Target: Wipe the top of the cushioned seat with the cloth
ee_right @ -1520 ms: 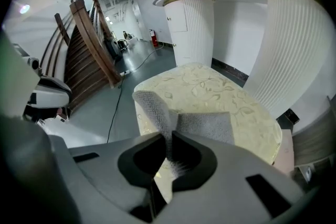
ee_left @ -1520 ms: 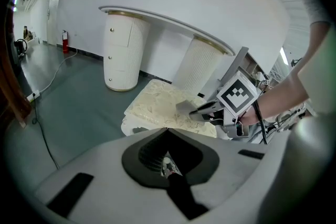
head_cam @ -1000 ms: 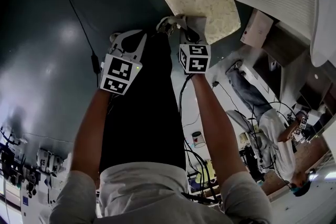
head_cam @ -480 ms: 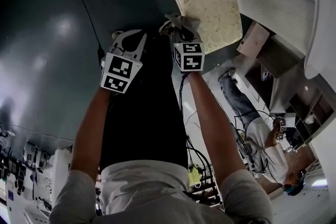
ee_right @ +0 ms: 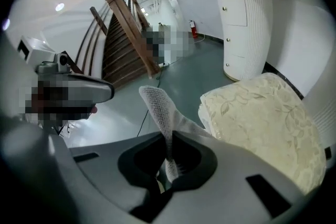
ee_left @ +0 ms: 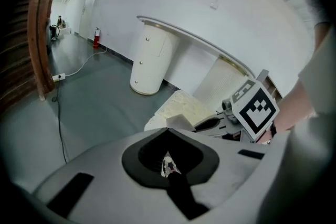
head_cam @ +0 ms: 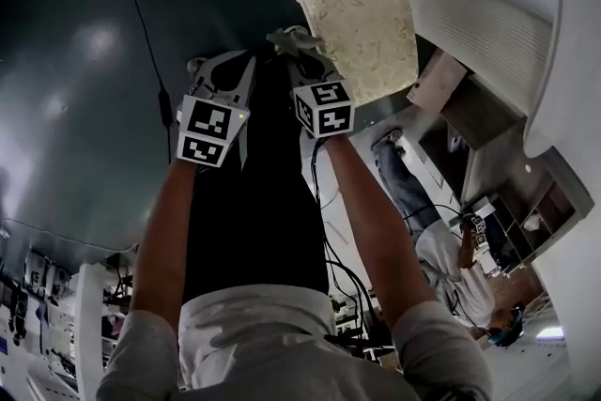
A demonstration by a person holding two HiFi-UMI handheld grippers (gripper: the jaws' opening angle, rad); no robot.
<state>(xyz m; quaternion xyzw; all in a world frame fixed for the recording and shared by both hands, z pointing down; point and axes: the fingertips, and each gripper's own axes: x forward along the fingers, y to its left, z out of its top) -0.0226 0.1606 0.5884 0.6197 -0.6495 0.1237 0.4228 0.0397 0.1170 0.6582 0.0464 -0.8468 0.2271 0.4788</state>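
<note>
The cushioned seat (head_cam: 364, 19) is cream with a leaf pattern and stands on the dark grey floor. It also shows in the right gripper view (ee_right: 265, 120) and in the left gripper view (ee_left: 178, 107). My right gripper (head_cam: 293, 44) hovers at the seat's near left corner, shut on a white mesh cloth (ee_right: 157, 105) that sticks up from between its jaws (ee_right: 169, 136). My left gripper (head_cam: 222, 69) hangs over the floor to the left of the seat, shut with nothing in it (ee_left: 168, 129). From there the right gripper (ee_left: 210, 124) shows beside the seat.
A white ribbed column (ee_right: 244, 29) under a curved counter stands behind the seat. A wooden staircase (ee_right: 126, 34) rises at the left. A cable (ee_left: 60, 113) runs over the floor. Another person (head_cam: 451, 263) is at the lower right of the head view.
Both grippers have drifted left in the head view. The right one, still gripping the cloth, has shifted from the seat's near edge to its left corner.
</note>
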